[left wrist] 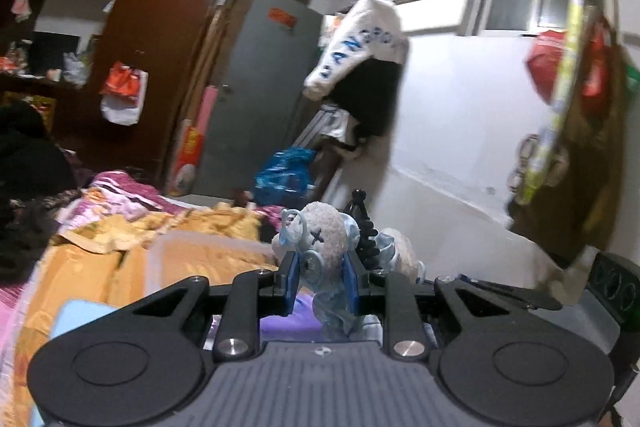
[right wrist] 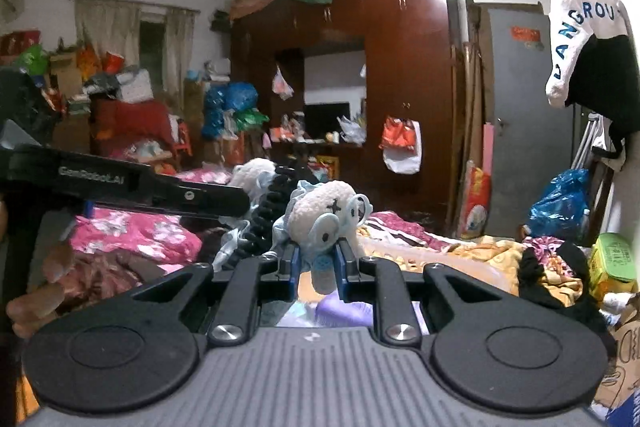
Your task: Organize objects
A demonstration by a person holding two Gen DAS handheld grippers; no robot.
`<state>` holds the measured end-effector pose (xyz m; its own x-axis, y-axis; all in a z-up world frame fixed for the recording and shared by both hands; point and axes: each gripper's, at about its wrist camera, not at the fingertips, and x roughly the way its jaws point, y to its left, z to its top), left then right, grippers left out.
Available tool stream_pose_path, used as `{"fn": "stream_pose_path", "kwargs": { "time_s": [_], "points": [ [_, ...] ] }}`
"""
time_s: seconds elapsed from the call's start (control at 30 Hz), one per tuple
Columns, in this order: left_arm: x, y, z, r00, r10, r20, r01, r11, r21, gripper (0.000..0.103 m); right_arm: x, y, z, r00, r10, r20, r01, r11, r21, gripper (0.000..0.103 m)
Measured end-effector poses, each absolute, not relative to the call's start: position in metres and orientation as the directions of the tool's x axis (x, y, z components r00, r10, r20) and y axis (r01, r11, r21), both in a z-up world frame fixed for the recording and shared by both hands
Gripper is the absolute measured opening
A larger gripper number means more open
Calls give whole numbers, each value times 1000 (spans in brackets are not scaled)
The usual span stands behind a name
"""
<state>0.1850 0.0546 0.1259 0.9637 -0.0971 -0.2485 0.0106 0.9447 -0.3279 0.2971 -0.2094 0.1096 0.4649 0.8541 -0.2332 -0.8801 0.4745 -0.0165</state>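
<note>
Plush bear (left wrist: 324,247), seen from the left wrist, sits upright between the left gripper (left wrist: 320,283) jaws, which clench its soft grey-and-blue body above the bed (left wrist: 80,267), a black flexible tripod (left wrist: 366,227) just behind it. From the right wrist, the right gripper (right wrist: 317,265) likewise pinches a fuzzy bear (right wrist: 324,219) at the neck, head up, with the ribbed tripod (right wrist: 266,219) at its left; whether both views show one toy I cannot tell.

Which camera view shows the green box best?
The right wrist view: the green box lies in plain sight at the right edge, beside the bedding. The left wrist view does not show it at all; there you see the plush bear.
</note>
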Motion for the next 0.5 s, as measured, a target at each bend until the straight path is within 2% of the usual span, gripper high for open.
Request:
{"fn": "stream_pose_path", "kwargs": {
  "time_s": [0.13,0.3,0.5],
  "points": [
    [213,73,123,956,-39,-291,-55,950,-307,28,312,-167,102,496,816,-298,-865,494,-88,20],
    [231,87,102,939,22,-344,-124,952,-279,28,324,-144,80,505,791,-345,-859,500,-112,20],
    [240,91,93,936,91,-340,-178,956,-234,33,328,-138,71,518,772,-367,-851,510,-129,24]
  ]
}}
